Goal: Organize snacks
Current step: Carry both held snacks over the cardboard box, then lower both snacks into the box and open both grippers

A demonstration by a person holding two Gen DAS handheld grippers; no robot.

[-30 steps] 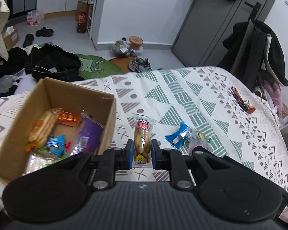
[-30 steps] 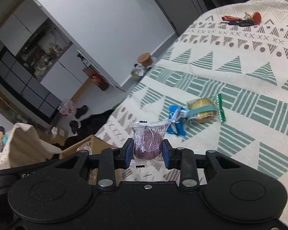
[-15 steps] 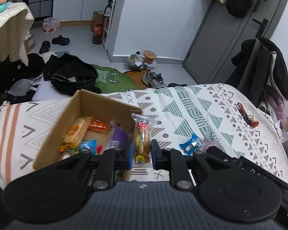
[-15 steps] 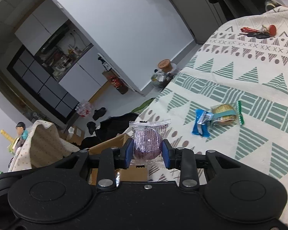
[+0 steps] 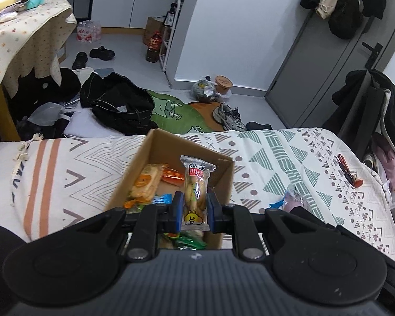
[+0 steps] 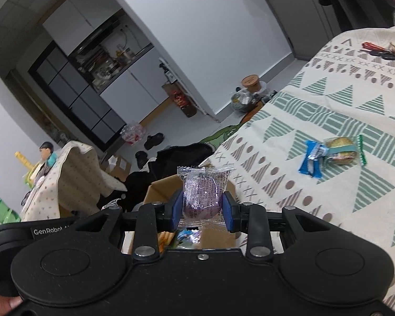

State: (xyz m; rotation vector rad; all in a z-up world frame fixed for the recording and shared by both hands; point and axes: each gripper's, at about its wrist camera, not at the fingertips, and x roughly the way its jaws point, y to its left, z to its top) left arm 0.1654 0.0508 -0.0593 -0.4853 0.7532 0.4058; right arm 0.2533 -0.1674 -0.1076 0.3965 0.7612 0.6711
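"GenRobot" on right gripper (image 6: 202,210), clamping purple snack (image 6: 202,196); left gripper (image 5: 194,209) clamps cookie pack (image 5: 195,192) above box (image 5: 155,147).

You could read little here. On the right gripper (image 6: 201,206), white lettering spelled "GenRobot" along the black housing, where its left end ran out behind a finger link. The snack packet (image 5: 194,193) in your left gripper (image 5: 194,208) carried red printed characters near its top, too blurred to make out.
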